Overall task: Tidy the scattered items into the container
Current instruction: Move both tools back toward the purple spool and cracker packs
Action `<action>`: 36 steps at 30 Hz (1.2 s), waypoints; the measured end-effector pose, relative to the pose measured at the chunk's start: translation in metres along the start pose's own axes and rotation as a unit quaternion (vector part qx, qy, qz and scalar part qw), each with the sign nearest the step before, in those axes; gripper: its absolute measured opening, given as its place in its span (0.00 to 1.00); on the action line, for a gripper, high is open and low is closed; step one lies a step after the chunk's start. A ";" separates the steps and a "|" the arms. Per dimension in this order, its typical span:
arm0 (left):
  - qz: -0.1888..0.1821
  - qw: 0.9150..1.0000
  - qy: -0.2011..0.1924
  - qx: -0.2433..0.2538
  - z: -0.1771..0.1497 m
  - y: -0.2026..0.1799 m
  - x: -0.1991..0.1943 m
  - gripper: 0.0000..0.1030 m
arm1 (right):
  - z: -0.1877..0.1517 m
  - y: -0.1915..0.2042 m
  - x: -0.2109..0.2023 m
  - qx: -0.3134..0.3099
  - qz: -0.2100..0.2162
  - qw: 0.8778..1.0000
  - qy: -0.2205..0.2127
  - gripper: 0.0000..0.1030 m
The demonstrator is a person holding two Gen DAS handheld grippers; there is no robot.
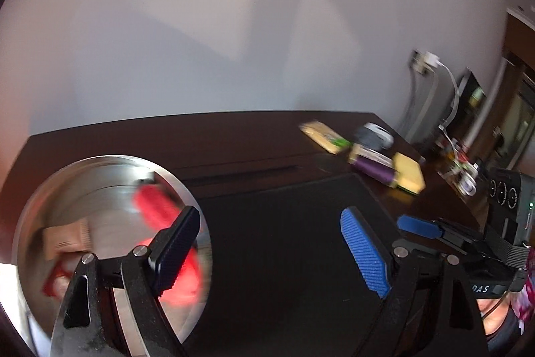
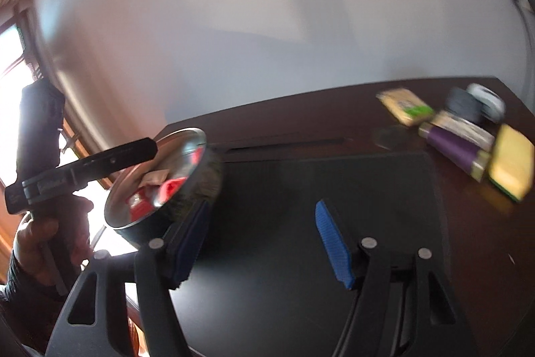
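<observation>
A round metal container (image 1: 36,206) at the table's left end holds red packets (image 1: 157,206) and a tan item (image 1: 67,236). It also shows in the right wrist view (image 2: 187,136). My left gripper (image 1: 271,246) is open and empty, its left finger over the container's rim. My right gripper (image 2: 264,243) is open and empty above the black mat (image 2: 317,189). Scattered items lie at the far right: a yellow packet (image 2: 403,106), a purple packet (image 2: 451,149), a yellow sponge (image 2: 511,163) and a grey and white roll (image 2: 474,102).
The dark wooden table (image 1: 234,136) meets a white wall. A slot (image 1: 240,173) runs behind the mat (image 1: 284,223). Cables, a plug and small clutter (image 1: 461,166) lie beyond the table's right edge. The right gripper (image 1: 421,226) shows at the right of the left wrist view.
</observation>
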State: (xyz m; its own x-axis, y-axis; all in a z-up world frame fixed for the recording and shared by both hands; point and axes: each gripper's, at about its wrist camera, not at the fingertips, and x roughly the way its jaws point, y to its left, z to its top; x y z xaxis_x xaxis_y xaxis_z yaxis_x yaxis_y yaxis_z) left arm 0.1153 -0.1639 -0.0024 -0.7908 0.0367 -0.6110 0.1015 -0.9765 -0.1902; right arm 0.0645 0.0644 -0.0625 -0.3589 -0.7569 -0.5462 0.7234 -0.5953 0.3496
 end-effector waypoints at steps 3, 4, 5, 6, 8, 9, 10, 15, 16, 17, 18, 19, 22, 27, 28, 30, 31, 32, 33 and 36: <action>-0.017 0.999 0.013 0.024 0.004 -0.031 0.016 0.85 | -0.010 -0.033 -0.025 0.031 -0.022 0.999 -0.012 0.65; -0.021 0.999 0.019 0.032 0.006 -0.040 0.025 0.85 | -0.012 -0.045 -0.034 0.041 -0.030 0.999 -0.017 0.65; -0.026 0.999 0.024 0.040 0.007 -0.049 0.032 0.85 | -0.014 -0.056 -0.043 0.051 -0.038 0.998 -0.021 0.65; -0.029 0.998 0.027 0.046 0.008 -0.057 0.039 0.85 | -0.017 -0.068 -0.051 0.062 -0.045 0.997 -0.026 0.65; -0.042 0.997 0.036 0.059 0.011 -0.073 0.054 0.85 | -0.021 -0.089 -0.067 0.083 -0.059 0.994 -0.034 0.66; -0.049 0.996 0.041 0.063 0.013 -0.079 0.059 0.85 | -0.023 -0.099 -0.073 0.094 -0.065 0.993 -0.036 0.66; -0.058 0.995 0.046 0.066 0.015 -0.086 0.065 0.85 | -0.025 -0.109 -0.079 0.105 -0.072 0.991 -0.039 0.66; -0.089 0.991 0.080 0.064 0.027 -0.115 0.104 0.85 | -0.035 -0.141 -0.103 0.138 -0.087 0.985 -0.050 0.66; -0.094 0.990 0.088 0.062 0.029 -0.121 0.113 0.85 | -0.036 -0.144 -0.104 0.140 -0.089 0.985 -0.050 0.66; -0.099 0.989 0.096 0.060 0.031 -0.126 0.121 0.85 | -0.037 -0.147 -0.106 0.141 -0.090 0.985 -0.051 0.66; -0.102 0.988 0.102 0.055 0.034 -0.131 0.129 0.85 | -0.038 -0.149 -0.107 0.142 -0.092 0.984 -0.051 0.66; -0.104 0.988 0.107 0.048 0.038 -0.135 0.135 0.85 | -0.040 -0.153 -0.109 0.142 -0.093 0.984 -0.052 0.66; -0.107 0.987 0.118 0.026 0.048 -0.147 0.152 0.85 | -0.044 -0.159 -0.114 0.147 -0.095 0.983 -0.055 0.66; -0.096 0.987 0.132 0.001 0.065 -0.173 0.183 0.85 | -0.050 -0.171 -0.120 0.159 -0.095 0.981 -0.057 0.66; -0.095 0.986 0.137 -0.002 0.067 -0.178 0.189 0.85 | -0.050 -0.172 -0.120 0.159 -0.095 0.981 -0.057 0.66; -0.088 0.985 0.145 -0.004 0.069 -0.187 0.201 0.85 | -0.052 -0.174 -0.125 0.160 -0.097 0.981 -0.059 0.66; -0.085 0.985 0.151 -0.003 0.069 -0.193 0.208 0.85 | -0.053 -0.177 -0.129 0.162 -0.099 0.980 -0.062 0.66; -0.081 0.984 0.158 -0.005 0.070 -0.197 0.214 0.85 | -0.055 -0.179 -0.132 0.165 -0.100 0.979 -0.064 0.66; -0.074 0.984 0.164 -0.008 0.071 -0.199 0.220 0.85 | -0.056 -0.181 -0.136 0.168 -0.102 0.978 -0.066 0.67; -0.054 0.981 0.185 -0.017 0.073 -0.206 0.239 0.85 | -0.059 -0.186 -0.140 0.175 -0.104 0.977 -0.070 0.69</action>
State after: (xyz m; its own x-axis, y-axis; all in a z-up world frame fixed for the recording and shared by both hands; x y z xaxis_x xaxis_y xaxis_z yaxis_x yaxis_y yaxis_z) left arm -0.1385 0.0307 -0.0528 -0.5261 0.2206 -0.8213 0.0533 -0.9553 -0.2907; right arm 0.0150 0.2975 -0.0962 -0.5705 -0.6252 -0.5326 0.3899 -0.7769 0.4943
